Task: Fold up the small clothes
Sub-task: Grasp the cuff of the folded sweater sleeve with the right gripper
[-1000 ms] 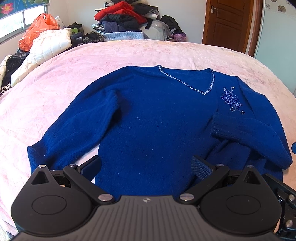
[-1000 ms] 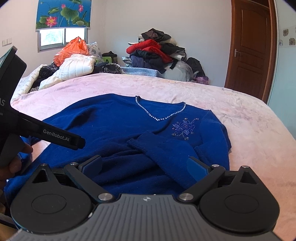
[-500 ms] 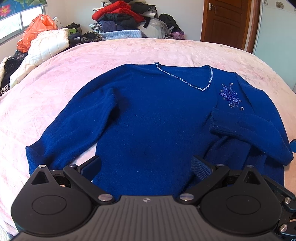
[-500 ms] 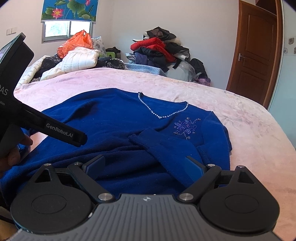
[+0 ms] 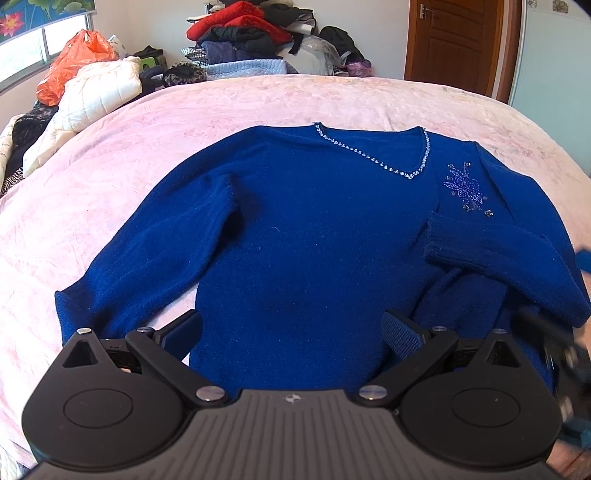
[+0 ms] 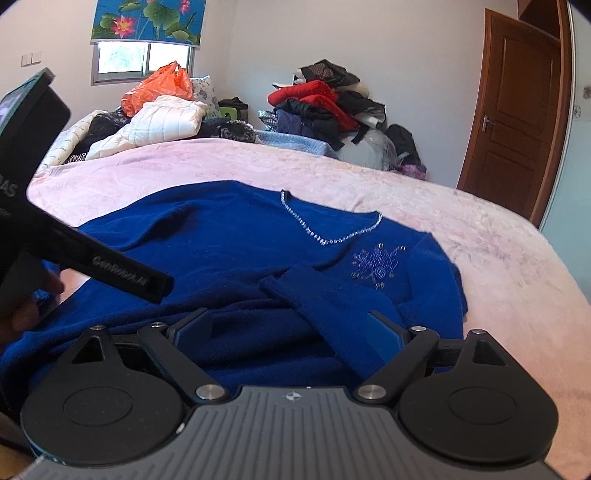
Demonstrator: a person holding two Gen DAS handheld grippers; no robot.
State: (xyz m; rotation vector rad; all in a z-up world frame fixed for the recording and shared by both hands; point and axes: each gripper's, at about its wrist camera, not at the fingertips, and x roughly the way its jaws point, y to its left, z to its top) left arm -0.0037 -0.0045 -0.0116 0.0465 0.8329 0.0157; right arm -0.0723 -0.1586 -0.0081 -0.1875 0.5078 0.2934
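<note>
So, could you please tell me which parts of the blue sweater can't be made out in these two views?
- Hem of the blue sweater: hidden in both views behind each camera's own tongs.
- Folded sleeve: its far end runs off the left wrist view's right edge.
- Other sleeve's cuff: in the right wrist view, hidden behind the left tongs.
- Beaded flower: smeared by blur in the right wrist view.

bed: pink blanket (image 5: 258,107) | far edge: clothes heap (image 5: 251,33), orange bag (image 5: 74,62), perhaps plastic | door (image 6: 517,122): shut
</note>
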